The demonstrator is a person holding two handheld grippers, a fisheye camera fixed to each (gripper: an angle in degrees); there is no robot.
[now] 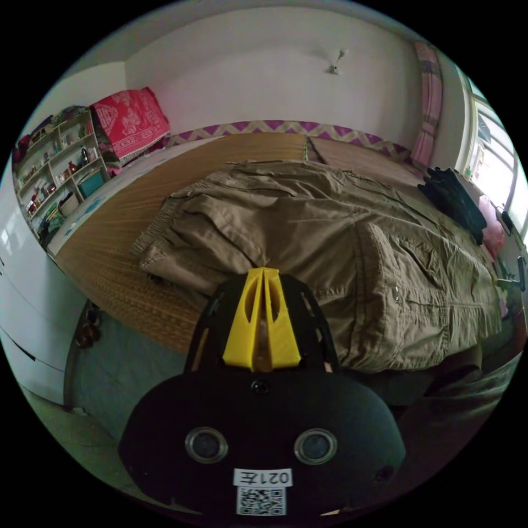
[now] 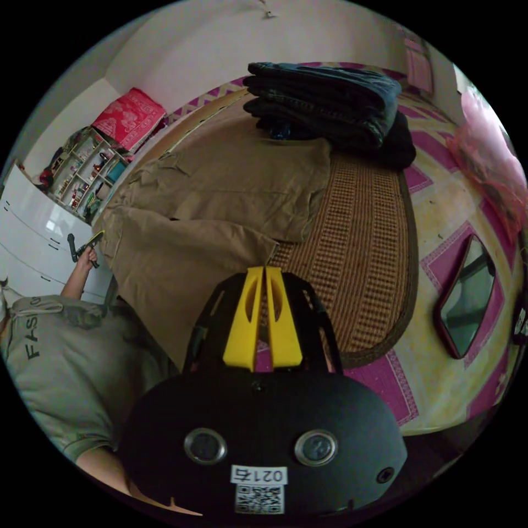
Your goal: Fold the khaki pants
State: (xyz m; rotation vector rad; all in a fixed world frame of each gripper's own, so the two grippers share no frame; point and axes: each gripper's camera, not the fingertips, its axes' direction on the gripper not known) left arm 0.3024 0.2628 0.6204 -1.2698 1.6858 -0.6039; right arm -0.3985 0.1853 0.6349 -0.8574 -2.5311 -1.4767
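Two yellow jaws of the left gripper stood pressed together, their tips at the near edge of the khaki pants; whether a fold of cloth lay pinched between them could not be told. The pants lay spread across a woven straw mat on the bed, rumpled, with the elastic waistband toward the left of the left gripper view and the cargo pockets toward its right. Beyond the pants, near the window, sat a pile of dark clothes. A red patterned cloth hung over the end of a shelving unit crowded with small things, against the pale wall.

In the right gripper view the right gripper likewise had its yellow jaws closed against each other, the tips just at the hem of one pant leg, with no cloth visibly held. The two legs lay flat and side by side on the mat. A stack of folded dark garments rested at the far end of the mat, touching the other leg. A phone with a red case lay on the purple-and-cream bedding, apart from the mat. A person in a grey-green shirt showed at the left edge, one hand gripping a handle.
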